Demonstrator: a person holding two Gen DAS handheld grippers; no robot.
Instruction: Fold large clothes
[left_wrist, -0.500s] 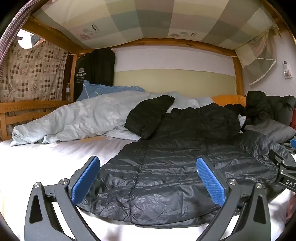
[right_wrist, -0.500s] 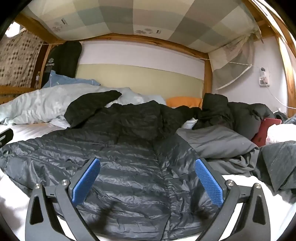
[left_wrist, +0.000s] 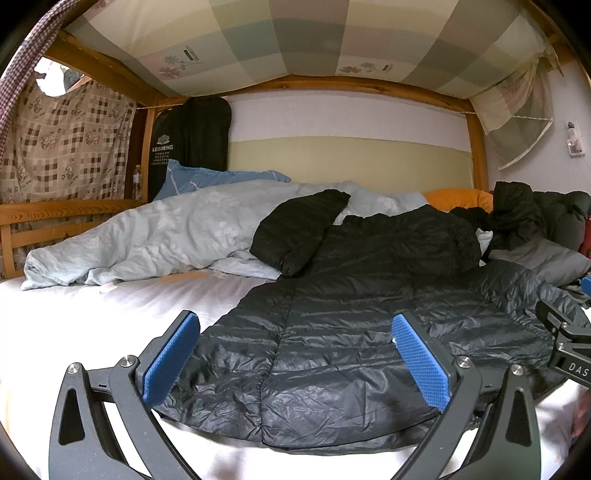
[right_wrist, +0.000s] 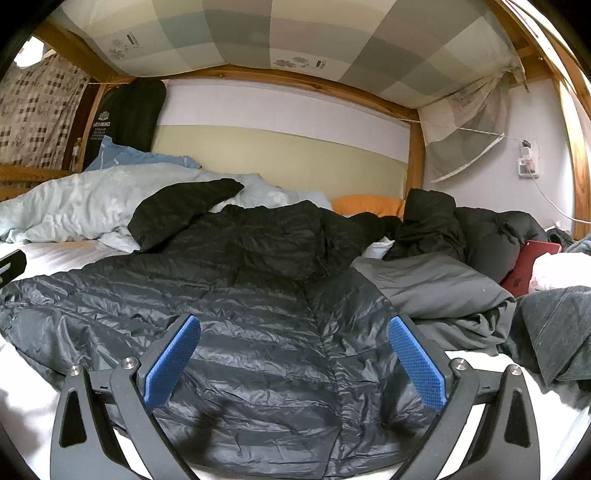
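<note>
Left hand-held gripper (left_wrist: 295, 350): I see it released, jaws spread wide, blue pads (left_wrist: 171, 358) clear of any cloth; it hangs just above the near hem of the jacket.
Right hand-held gripper (right_wrist: 294, 350): also released, jaws wide, nothing between them; it hovers over the jacket's lower right part.
Black down jacket (left_wrist: 351, 332): the task's thing; I read it as lying spread flat on the bed, hem toward me, collar end away, quilted shell shiny and wrinkled. One sleeve (left_wrist: 299, 230) is thrown up over the quilt on the left.
Bed (left_wrist: 92, 317): white sheet, bare to the left of the jacket; wooden frame and a checked cloth canopy overhead.
Light blue quilt (left_wrist: 159, 232): bunched along the far left side, touching the jacket's sleeve.
Blue pillow (left_wrist: 207, 177): behind the quilt, against the far end.
Orange pillow (right_wrist: 369, 205): far end, just beyond the jacket's collar.
Grey garment (right_wrist: 432, 284): crumpled just beside the jacket's right edge.
Other dark clothes (right_wrist: 461, 225): heaped at far right, near a red flat object (right_wrist: 528, 266); I cannot tell what that is.
Cross-view: from the left wrist camera, part of the right tool shows at the frame's right edge.
</note>
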